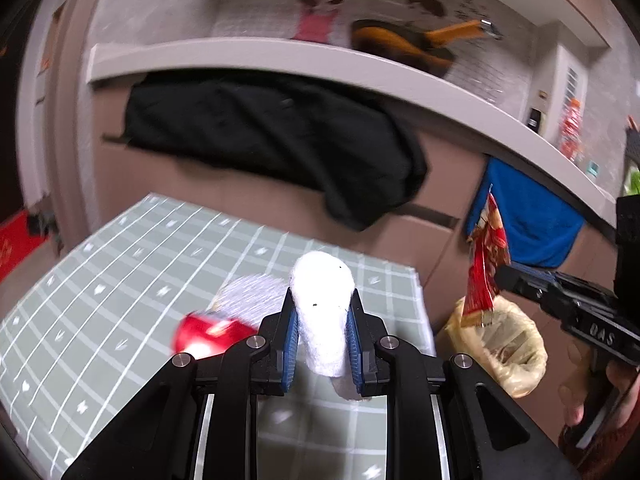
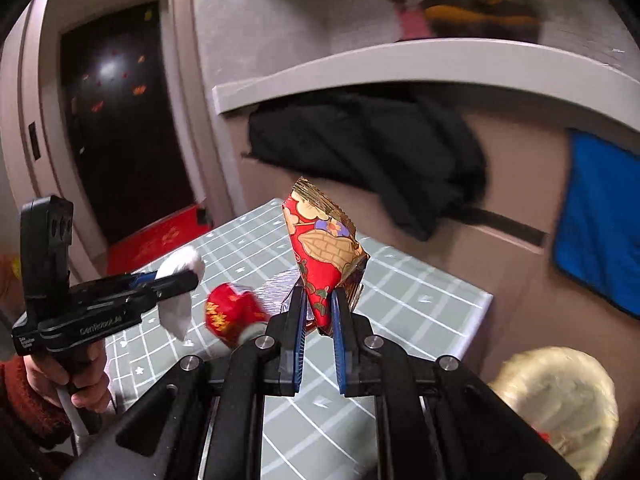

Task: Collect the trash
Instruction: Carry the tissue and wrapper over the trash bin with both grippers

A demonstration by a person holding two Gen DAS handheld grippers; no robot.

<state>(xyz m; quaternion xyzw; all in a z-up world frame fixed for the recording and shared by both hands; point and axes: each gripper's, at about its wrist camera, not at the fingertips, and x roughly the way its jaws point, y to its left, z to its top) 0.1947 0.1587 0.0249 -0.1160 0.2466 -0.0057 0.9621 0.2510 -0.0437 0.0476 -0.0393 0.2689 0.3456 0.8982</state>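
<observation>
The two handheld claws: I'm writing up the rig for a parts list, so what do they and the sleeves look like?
Both are black pistol-grip tools. Each claw, the left claw and the right claw, has black linkage arms with silver pivot pins and blue pads inside its fingers. White lettering runs along the side of each body. A white cable hangs under the left one. The sleeve is dark red knit.

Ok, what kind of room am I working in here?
Probably a home entryway or dining corner: a dark front door with a red doormat, a small table in green checked cloth, and a cartoon wall sticker above a white ledge.

White tissue wad [image 1: 323, 312]; red wrapper [image 2: 324, 256]
</observation>
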